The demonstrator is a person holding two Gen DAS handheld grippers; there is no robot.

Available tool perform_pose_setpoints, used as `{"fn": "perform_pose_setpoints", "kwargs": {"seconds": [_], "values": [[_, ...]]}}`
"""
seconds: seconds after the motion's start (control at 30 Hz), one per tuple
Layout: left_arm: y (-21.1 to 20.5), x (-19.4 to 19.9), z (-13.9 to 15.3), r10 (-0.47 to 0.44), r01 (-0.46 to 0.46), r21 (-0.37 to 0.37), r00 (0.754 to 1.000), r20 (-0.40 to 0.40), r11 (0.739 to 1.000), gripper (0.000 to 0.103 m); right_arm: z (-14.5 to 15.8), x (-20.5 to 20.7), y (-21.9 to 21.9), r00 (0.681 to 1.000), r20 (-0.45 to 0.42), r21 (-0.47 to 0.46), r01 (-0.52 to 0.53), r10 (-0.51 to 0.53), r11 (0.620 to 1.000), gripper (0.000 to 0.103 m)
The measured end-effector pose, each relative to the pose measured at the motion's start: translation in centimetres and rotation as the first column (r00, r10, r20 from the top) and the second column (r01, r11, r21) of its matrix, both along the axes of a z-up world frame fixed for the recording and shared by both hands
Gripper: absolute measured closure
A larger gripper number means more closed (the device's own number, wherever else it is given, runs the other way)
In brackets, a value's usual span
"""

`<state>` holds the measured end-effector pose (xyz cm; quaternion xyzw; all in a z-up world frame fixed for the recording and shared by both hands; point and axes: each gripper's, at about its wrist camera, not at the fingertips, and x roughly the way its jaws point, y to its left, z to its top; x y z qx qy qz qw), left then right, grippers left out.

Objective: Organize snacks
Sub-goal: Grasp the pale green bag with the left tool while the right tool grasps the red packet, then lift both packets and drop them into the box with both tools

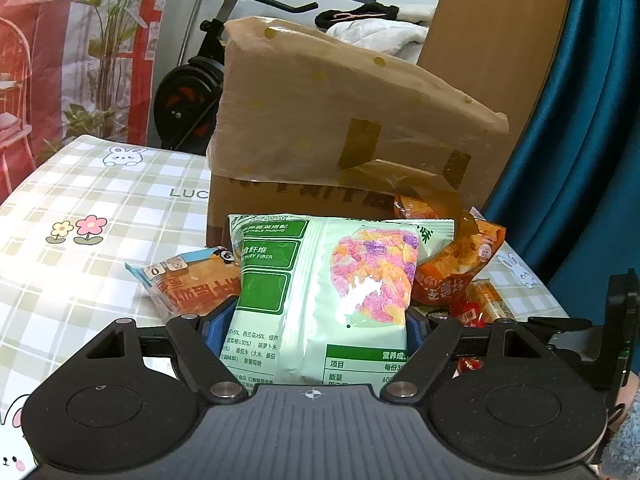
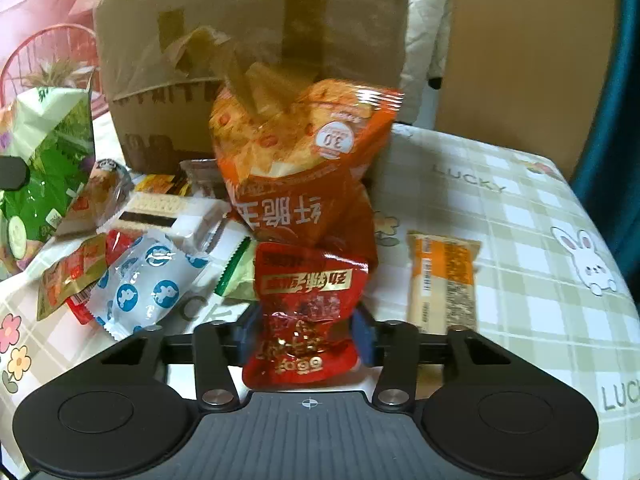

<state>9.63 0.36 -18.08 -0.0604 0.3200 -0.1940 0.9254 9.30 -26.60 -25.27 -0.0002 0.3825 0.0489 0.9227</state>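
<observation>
Left gripper clamps green packet — right gripper pinches red packet — before cardboard box.

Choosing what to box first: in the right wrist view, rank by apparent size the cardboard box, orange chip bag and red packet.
1. cardboard box
2. orange chip bag
3. red packet, though it sits nearest the camera, between the right gripper fingers.

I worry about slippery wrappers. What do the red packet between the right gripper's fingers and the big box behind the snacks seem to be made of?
Red packet: looks like glossy plastic or foil film, going by its bright glints and crinkled folds.
Big box: brown corrugated cardboard, it seems, matte, with darker tape strips; a thin translucent film with a soft sheen and wrinkles appears draped over it.
</observation>
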Motion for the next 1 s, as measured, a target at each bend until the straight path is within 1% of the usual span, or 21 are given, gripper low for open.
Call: {"fn": "perform_pose_setpoints", "kwargs": {"seconds": [0.17,0.3,0.37,0.47,0.6,0.73,0.83,0.93,1.0], "values": [[0.0,-0.1,0.2,-0.004,0.004,0.0,1.0,0.012,1.0,0.023,0.7,-1.0,-0.6,0.999,0.026,0.012,0.027,-0.027,1.0,0.065],[0.2,-0.4,0.6,-0.003,0.003,0.004,1.0,0.031,1.0,0.023,2.2,-2.0,-1.1,0.997,0.071,0.028,0.039,-0.041,0.999,0.066],[0.2,-0.5,1.0,0.002,-0.003,0.009,0.999,0.052,1.0,0.023,3.3,-2.3,-1.4,0.994,0.104,0.034,0.041,-0.045,0.999,0.066],[0.4,-0.7,2.2,0.01,-0.012,0.017,0.994,0.106,1.0,0.023,5.5,-2.5,-1.9,0.985,0.166,0.047,0.042,-0.049,0.998,0.066],[0.6,-0.6,4.6,0.02,-0.021,0.006,0.982,0.187,1.0,0.023,8.9,-1.9,-2.4,0.965,0.258,0.066,0.033,-0.049,0.997,0.066],[0.1,0.7,7.7,0.013,-0.018,0.014,0.963,0.268,1.0,0.023,13.3,-0.2,-2.8,0.932,0.361,0.078,-0.001,-0.027,0.997,0.066],[-0.7,2.8,10.6,0.011,-0.018,0.019,0.943,0.332,1.0,0.023,16.7,2.1,-2.6,0.907,0.421,0.069,-0.044,0.011,0.997,0.066],[-1.7,5.7,13.4,0.023,-0.022,-0.008,0.924,0.381,1.0,0.023,19.4,5.3,-2.0,0.884,0.465,0.038,-0.085,0.057,0.996,0.066],[-2.9,7.7,15.1,0.032,-0.034,-0.004,0.909,0.416,0.999,0.023,20.5,7.5,-1.8,0.879,0.472,0.02,-0.088,0.068,0.996,0.066]]}}
